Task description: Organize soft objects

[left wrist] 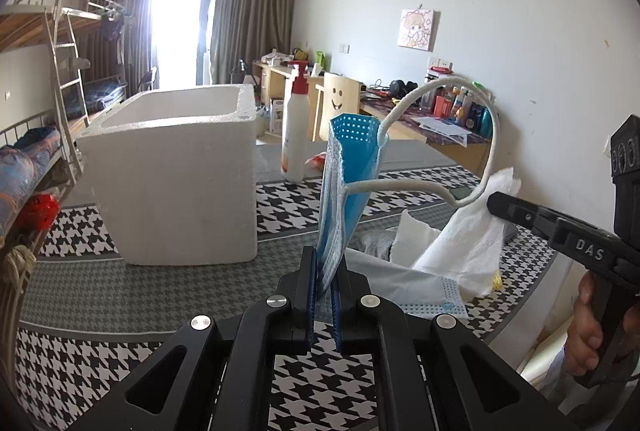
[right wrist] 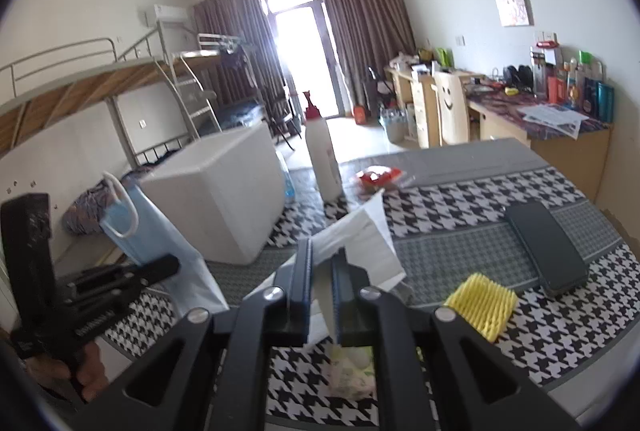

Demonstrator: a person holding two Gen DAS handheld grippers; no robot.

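Two grippers, each pinching one soft item above a houndstooth-covered tabletop [left wrist: 120, 295].

My left gripper [left wrist: 324, 283] is clamped on one folded blue face mask [left wrist: 348, 187], held upright, its white ear loop [left wrist: 480, 135] arching right. My right gripper [right wrist: 322, 271], marked "DAS" on its arm, is closed on one white tissue [right wrist: 360, 239]. On the tabletop I count one white foam box [left wrist: 176, 167], one pump bottle [left wrist: 296, 127], one dark phone [right wrist: 546, 247], one yellow foam net [right wrist: 482, 301] and a second mask [left wrist: 424, 289] lying flat.
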